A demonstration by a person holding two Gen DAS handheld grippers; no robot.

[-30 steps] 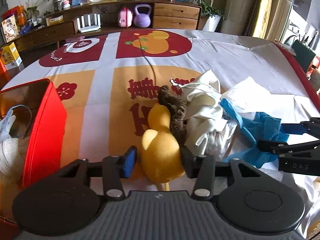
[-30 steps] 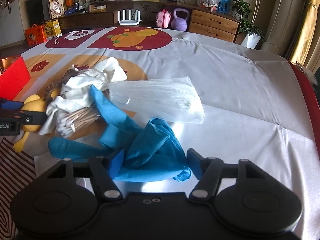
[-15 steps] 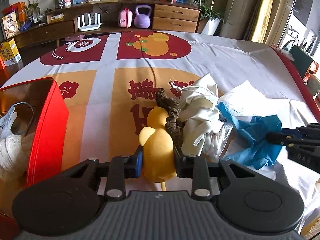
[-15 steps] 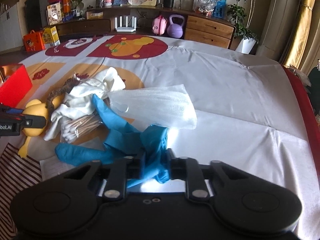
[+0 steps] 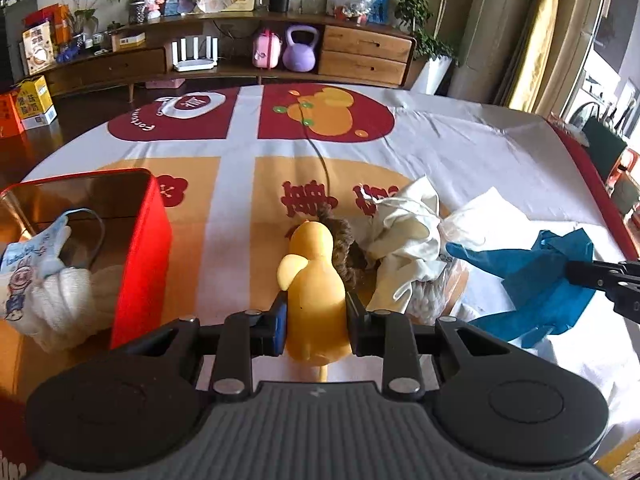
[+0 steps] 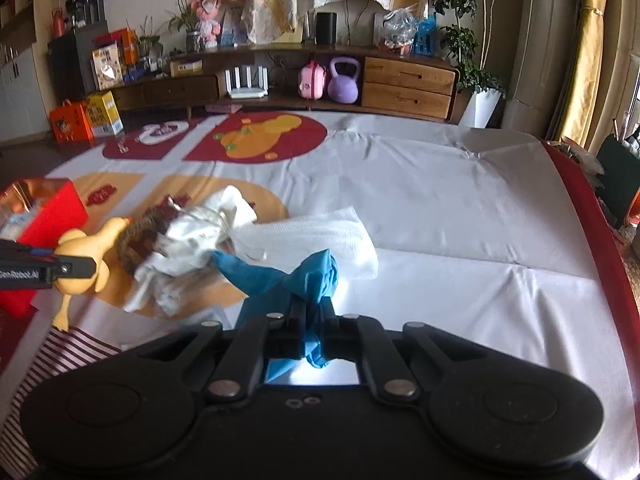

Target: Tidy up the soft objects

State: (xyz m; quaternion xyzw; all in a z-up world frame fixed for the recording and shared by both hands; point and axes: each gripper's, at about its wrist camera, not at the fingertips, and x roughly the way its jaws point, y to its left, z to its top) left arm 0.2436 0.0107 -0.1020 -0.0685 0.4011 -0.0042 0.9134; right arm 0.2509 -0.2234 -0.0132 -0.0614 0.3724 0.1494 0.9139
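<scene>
One red box (image 5: 140,248) stands at the left on the printed cloth of the worktop (image 5: 460,148). Three soft things lie in it: a printed blue mask (image 5: 36,252) and two white knitted bundles (image 5: 64,304).

To its right, the left claw (image 5: 316,320) is clenched on one yellow duck (image 5: 314,284), its pads pressing the body from both sides; its jaws have just been closing on the toy. The duck's legs hang below the claw in the right wrist view.

Behind the duck lies one brown braided ring (image 5: 344,248), touching it. Next comes one crumpled cream cloth (image 5: 404,240), resting against the ring and over a clear bag of cotton swabs (image 5: 424,300). One white folded towel (image 6: 312,236) lies just beside the cloth.

Further right, the right claw (image 6: 312,316) is clamped tight on one blue glove (image 6: 296,280), bunched between the pads, with one end trailing toward the cream cloth.

One striped cloth (image 6: 68,352) shows at the near left edge of the right wrist view.
</scene>
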